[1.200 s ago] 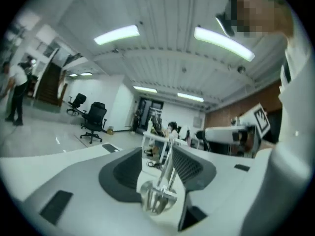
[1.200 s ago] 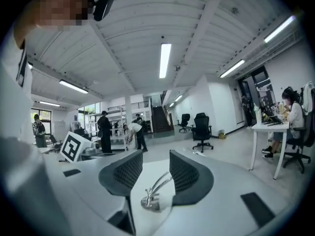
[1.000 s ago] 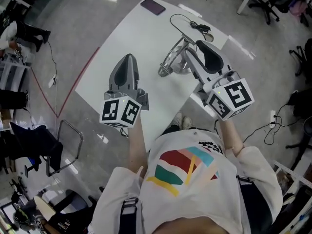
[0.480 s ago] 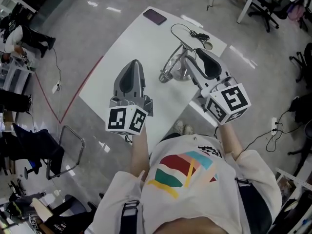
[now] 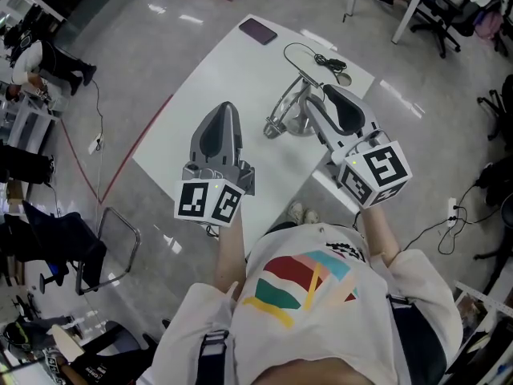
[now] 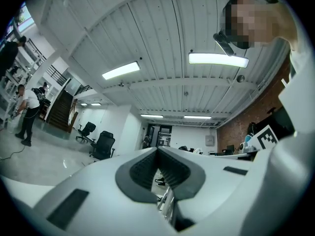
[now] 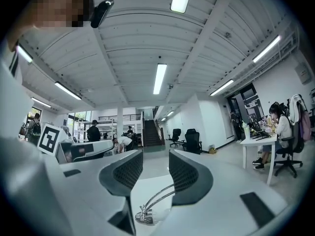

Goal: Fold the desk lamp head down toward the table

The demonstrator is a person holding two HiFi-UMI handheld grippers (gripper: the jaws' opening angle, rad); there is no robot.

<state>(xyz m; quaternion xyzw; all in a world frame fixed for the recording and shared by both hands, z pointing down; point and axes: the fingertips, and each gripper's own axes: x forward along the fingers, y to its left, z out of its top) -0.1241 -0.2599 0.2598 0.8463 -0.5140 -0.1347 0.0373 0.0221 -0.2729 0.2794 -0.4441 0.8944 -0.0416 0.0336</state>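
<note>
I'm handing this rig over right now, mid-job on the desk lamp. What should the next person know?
Left gripper: shut, empty, held over the near edge of the table.
Right gripper: open, nothing between its fingers.
Desk lamp: chrome, on the table just ahead of and below the right gripper, with its cable trailing behind. Neither gripper touches it.
Done: the lamp looks low, but I can't tell whether the head is fully folded.
Left: check the head; if it stands up, probably take it with the right gripper and press it down.
</note>
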